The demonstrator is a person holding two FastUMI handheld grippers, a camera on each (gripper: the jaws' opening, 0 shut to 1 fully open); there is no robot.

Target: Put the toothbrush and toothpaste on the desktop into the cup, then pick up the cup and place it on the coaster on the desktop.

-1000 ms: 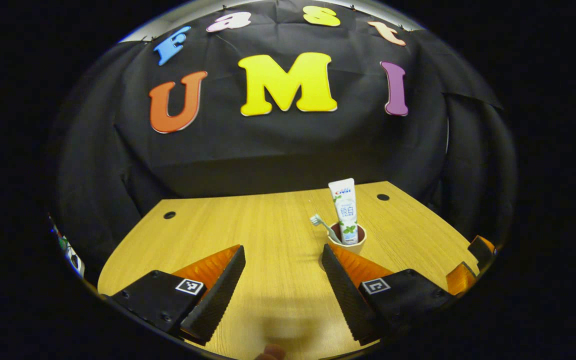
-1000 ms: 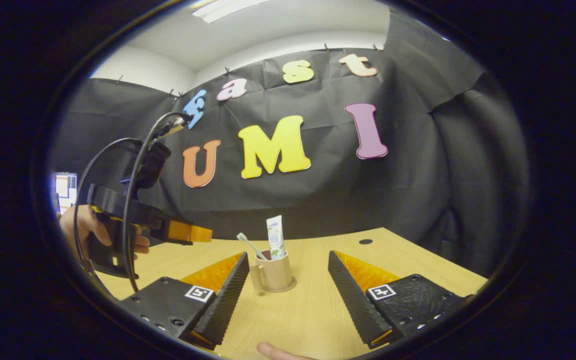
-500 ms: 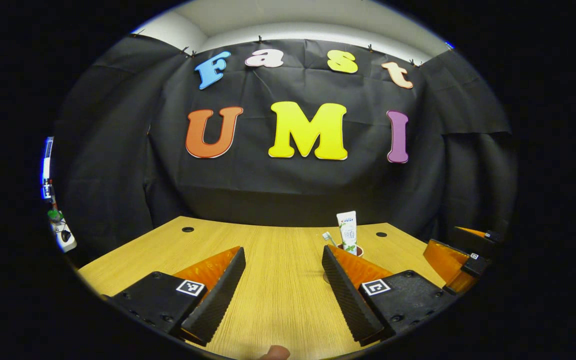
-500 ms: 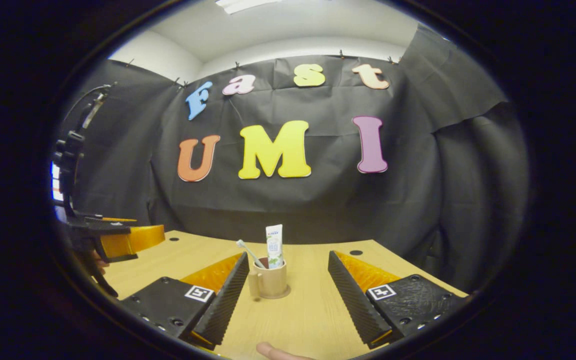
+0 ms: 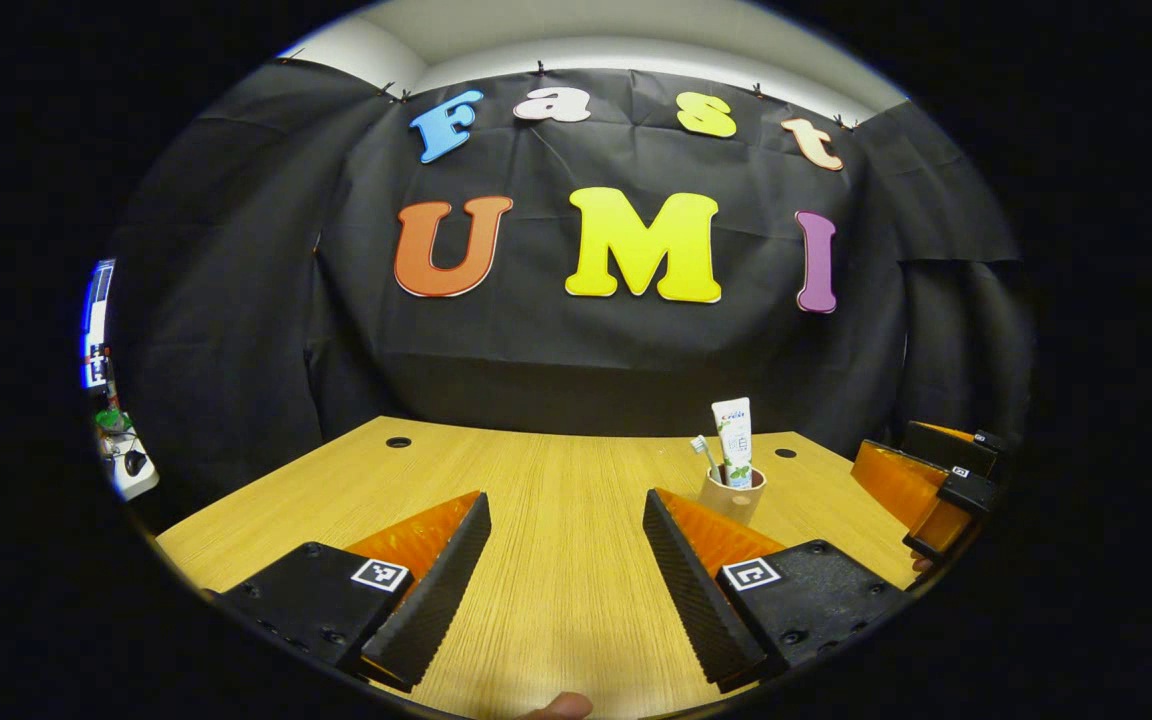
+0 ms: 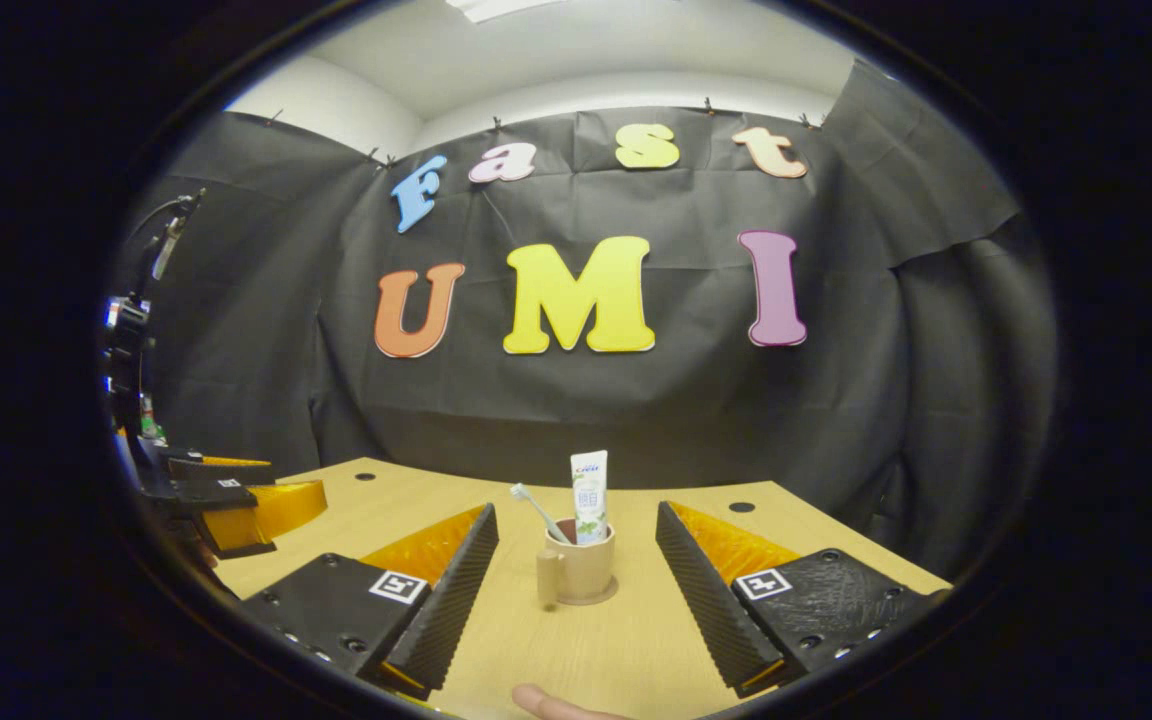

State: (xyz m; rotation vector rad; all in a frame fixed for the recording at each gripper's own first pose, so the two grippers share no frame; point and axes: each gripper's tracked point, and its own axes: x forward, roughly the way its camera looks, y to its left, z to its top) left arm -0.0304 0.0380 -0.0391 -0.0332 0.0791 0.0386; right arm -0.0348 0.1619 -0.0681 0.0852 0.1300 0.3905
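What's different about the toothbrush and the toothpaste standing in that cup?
The toothpaste is a wide, flat tube standing nearly upright; the toothbrush is a thin stick leaning to the left in the right gripper view. The toothpaste rises higher above the rim than the toothbrush. Both sit in the same cup on the desk.

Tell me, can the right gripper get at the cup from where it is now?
Probably yes. The right gripper is open, and the cup stands upright straight ahead between its fingers, with bare table before it and nothing in between.
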